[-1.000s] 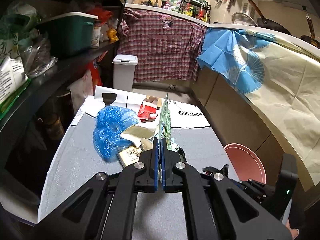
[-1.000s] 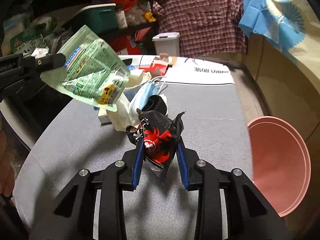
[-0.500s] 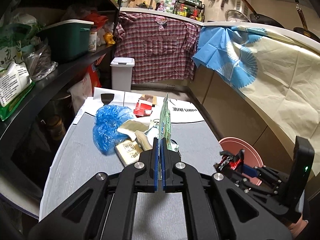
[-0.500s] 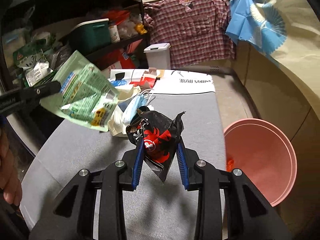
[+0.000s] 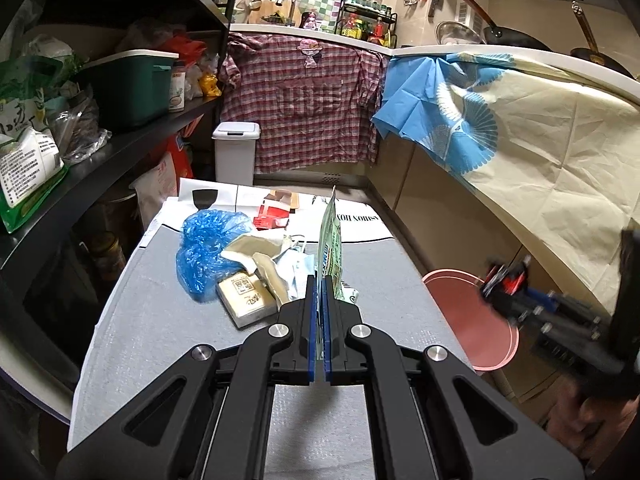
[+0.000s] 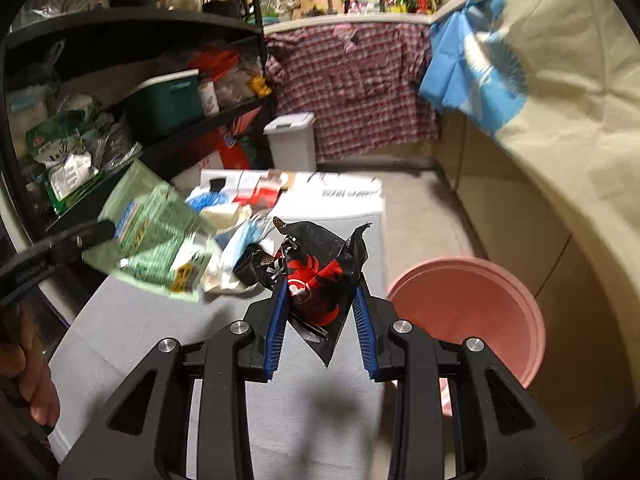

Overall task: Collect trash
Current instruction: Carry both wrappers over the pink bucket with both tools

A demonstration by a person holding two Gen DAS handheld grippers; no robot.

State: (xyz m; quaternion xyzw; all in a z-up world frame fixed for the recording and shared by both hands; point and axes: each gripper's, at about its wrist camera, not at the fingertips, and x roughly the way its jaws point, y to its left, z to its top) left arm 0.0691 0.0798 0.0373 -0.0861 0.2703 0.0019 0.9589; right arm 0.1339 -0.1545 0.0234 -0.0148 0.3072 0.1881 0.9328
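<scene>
My left gripper (image 5: 319, 284) is shut on a flat green snack packet (image 5: 330, 248), seen edge-on and held above the grey table (image 5: 160, 332). In the right wrist view that green packet (image 6: 156, 236) hangs at the left. My right gripper (image 6: 320, 300) is shut on a crumpled black and red wrapper (image 6: 316, 276), lifted over the table's right side near the pink bin (image 6: 472, 304). In the left wrist view the right gripper (image 5: 508, 280) shows blurred above the pink bin (image 5: 460, 320). A trash pile lies mid-table: blue plastic bag (image 5: 204, 248), tan box (image 5: 246, 298), white wrappers (image 5: 264, 256).
Black shelves (image 5: 100, 160) crowded with bags and a green tub line the left. A white lidded bin (image 5: 235, 152) stands beyond the table by a plaid shirt. A paper-covered counter (image 5: 540, 168) runs along the right. Red packets (image 5: 274, 216) and a white bag lie at the table's far end.
My right gripper rose and swung right with the black and red wrapper, over toward the pink bin. My left gripper drifted back a little, still holding the green packet.
</scene>
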